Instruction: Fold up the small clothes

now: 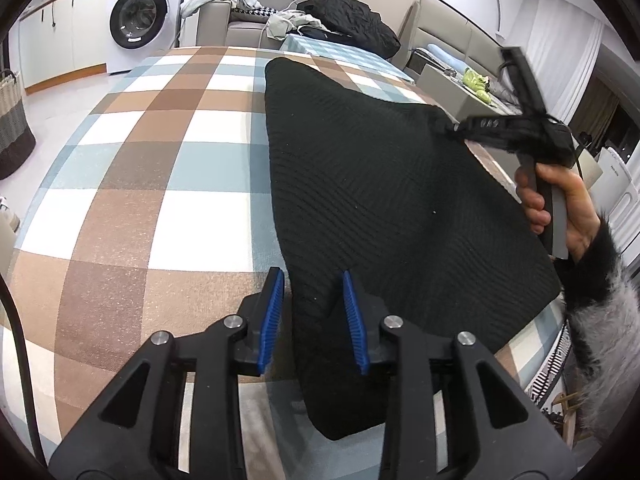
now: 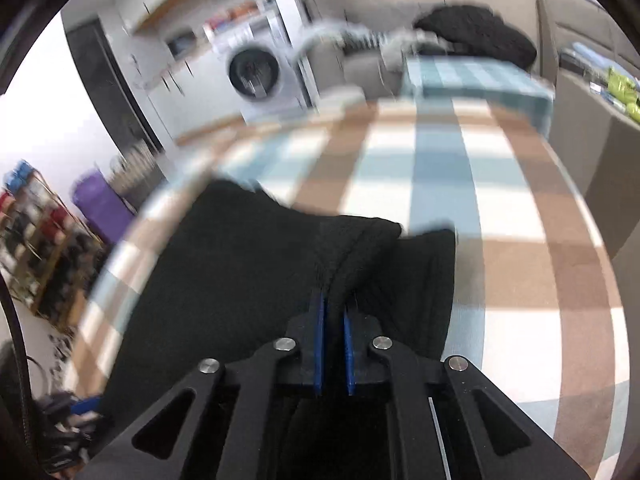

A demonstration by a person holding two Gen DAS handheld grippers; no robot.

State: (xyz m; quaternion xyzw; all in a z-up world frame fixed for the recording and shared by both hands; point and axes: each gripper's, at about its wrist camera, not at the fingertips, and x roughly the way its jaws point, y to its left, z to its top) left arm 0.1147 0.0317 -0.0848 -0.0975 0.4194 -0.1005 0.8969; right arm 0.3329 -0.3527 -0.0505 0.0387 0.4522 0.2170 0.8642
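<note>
black ribbed knit garment [image 1: 380, 184], partly lifted

Black grippers, blue-padded fingers [image 1: 273, 312], silver screws; fuzzy black-grey sleeve [image 1: 604, 304].

1. A black ribbed knit garment [image 1: 380, 184] lies across a tablecloth [image 1: 160, 184] checked in brown, white and pale blue-grey.
2. Bright blue pads [image 1: 272, 316] line the black fingers of the left gripper [image 1: 314, 320].
3. The right gripper [image 2: 334, 316] shows the same black frame and blue pads, with silver pins at its joints.
4. A person's sleeve [image 1: 604, 304] is shaggy fur in black and grey-white.
5. A white washing machine [image 1: 142, 16] has a dark round door.
6. A second cloth [image 1: 340, 52] behind is checked in teal and white.
7. A black quilted jacket [image 1: 352, 20] rests on a beige sofa [image 1: 440, 36].
8. A woven basket [image 1: 14, 124] is banded cream, grey and dark brown.
</note>
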